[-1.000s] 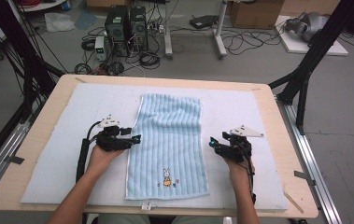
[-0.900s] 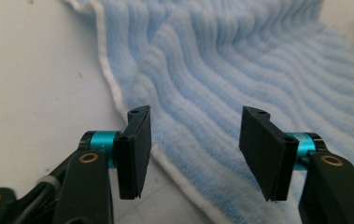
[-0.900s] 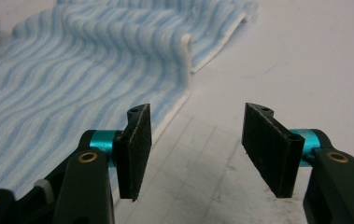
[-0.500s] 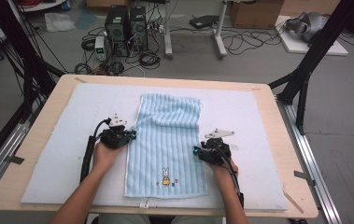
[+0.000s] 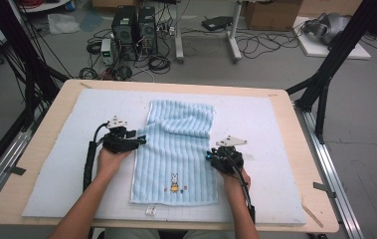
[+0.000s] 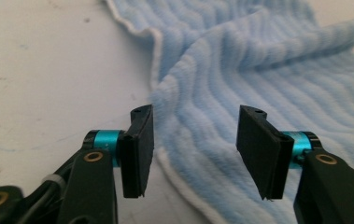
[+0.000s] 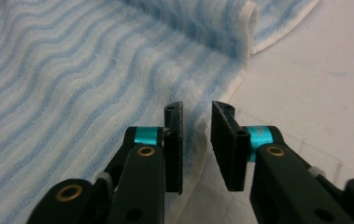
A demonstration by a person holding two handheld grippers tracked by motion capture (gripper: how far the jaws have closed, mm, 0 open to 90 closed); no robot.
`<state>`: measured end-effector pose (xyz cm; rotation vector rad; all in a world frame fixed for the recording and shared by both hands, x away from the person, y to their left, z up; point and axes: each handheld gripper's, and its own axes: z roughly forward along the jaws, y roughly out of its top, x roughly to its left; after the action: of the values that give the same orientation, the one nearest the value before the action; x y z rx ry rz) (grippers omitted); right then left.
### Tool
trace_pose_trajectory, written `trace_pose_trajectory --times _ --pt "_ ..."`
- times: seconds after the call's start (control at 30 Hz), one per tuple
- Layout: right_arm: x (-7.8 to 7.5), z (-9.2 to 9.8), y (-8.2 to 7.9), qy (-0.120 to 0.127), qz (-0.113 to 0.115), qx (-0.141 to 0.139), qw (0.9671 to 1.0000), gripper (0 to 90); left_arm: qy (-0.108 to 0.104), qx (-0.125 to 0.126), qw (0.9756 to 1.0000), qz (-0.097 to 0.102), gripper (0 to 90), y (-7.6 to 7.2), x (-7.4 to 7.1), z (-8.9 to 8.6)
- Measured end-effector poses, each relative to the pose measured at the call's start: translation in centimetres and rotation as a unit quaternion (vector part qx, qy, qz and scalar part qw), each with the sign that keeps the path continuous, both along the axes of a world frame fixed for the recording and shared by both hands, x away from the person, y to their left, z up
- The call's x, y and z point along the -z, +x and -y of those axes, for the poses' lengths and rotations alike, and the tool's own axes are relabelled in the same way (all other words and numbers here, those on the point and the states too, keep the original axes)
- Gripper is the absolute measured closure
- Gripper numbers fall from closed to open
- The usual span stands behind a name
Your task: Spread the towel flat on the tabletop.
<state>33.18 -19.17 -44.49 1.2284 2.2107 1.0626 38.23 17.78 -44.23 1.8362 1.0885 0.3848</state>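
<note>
A light blue striped towel (image 5: 176,149) with a small rabbit print lies flat on the white mat (image 5: 285,129). My left gripper (image 5: 140,142) sits at its left edge. In the left gripper view its jaws have just been opening and stand wide (image 6: 193,140), with the towel's white-hemmed edge (image 6: 258,70) rumpled between them and untouched by the pads. My right gripper (image 5: 209,156) is at the towel's right edge. Its jaws have just been closing and stand narrow (image 7: 196,135) around the hem of the towel (image 7: 72,70), a small gap still showing.
The mat covers a wooden table (image 5: 42,149) with bare mat left and right of the towel. Computers (image 5: 136,25), cables and black frame legs (image 5: 325,74) stand on the floor beyond the far edge.
My right gripper moved left from the bare mat onto the towel's right edge. The left gripper stayed at the left edge, where the towel now looks slightly pushed in.
</note>
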Motion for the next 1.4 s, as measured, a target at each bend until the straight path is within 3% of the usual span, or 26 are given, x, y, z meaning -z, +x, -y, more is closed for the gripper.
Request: trace_pose_trajectory --times 0.1,0.2,0.3,0.37,0.53,0.63,0.8,1.03,1.17,1.3,1.4 --pt "-0.4 0.4 -0.6 0.005 0.008 0.004 0.9999 67.3 -0.016 0.018 0.9995 0.021 41.5 -0.8 -0.4 0.0" --pt "-0.7 1.0 -1.3 0.011 0.014 0.012 0.9998 64.4 -0.039 0.015 0.9983 0.04 31.0 -1.7 -0.7 -0.3" --pt "-1.0 1.5 -2.2 0.022 0.017 0.018 0.9995 59.4 -0.046 0.018 0.9978 0.045 23.1 -2.6 -0.7 -0.7" --pt "-1.1 1.9 -2.9 0.027 0.026 0.023 0.999 50.6 -0.05 0.034 0.997 0.05 22.3 -3.3 -0.7 -0.9" --pt "-0.7 2.5 -4.9 0.039 0.031 0.03 0.9983 34.8 -0.055 0.047 0.9956 0.061 22.5 -5.6 -0.3 -1.5" --pt "-0.5 2.8 -6.1 0.044 0.032 0.035 0.9979 30.3 -0.051 0.048 0.9955 0.064 22.5 -6.8 0.0 -1.6" --pt "-0.6 3.2 -7.9 0.046 0.034 0.031 0.9979 36.1 -0.042 0.045 0.9963 0.06 23.2 -8.8 0.1 -1.6" --pt "-0.3 3.1 -9.2 0.038 0.027 0.017 0.9988 53.2 -0.029 0.044 0.9977 0.043 27.2 -10.4 0.2 -1.4" --pt "0.0 2.8 -9.4 0.039 0.015 0.011 0.9991 60.7 -0.018 0.055 0.9983 0.006 36.7 -10.6 0.7 -1.0" --pt "0.3 2.4 -9.5 0.035 0.007 0.003 0.9994 65.1 -0.002 0.066 0.9978 -0.006 50.5 -10.8 0.8 -0.5" --pt "0.5 2.1 -9.2 0.026 -0.004 0.002 0.9996 65.8 0.019 0.074 0.9968 -0.023 54.7 -10.6 0.9 -0.1"
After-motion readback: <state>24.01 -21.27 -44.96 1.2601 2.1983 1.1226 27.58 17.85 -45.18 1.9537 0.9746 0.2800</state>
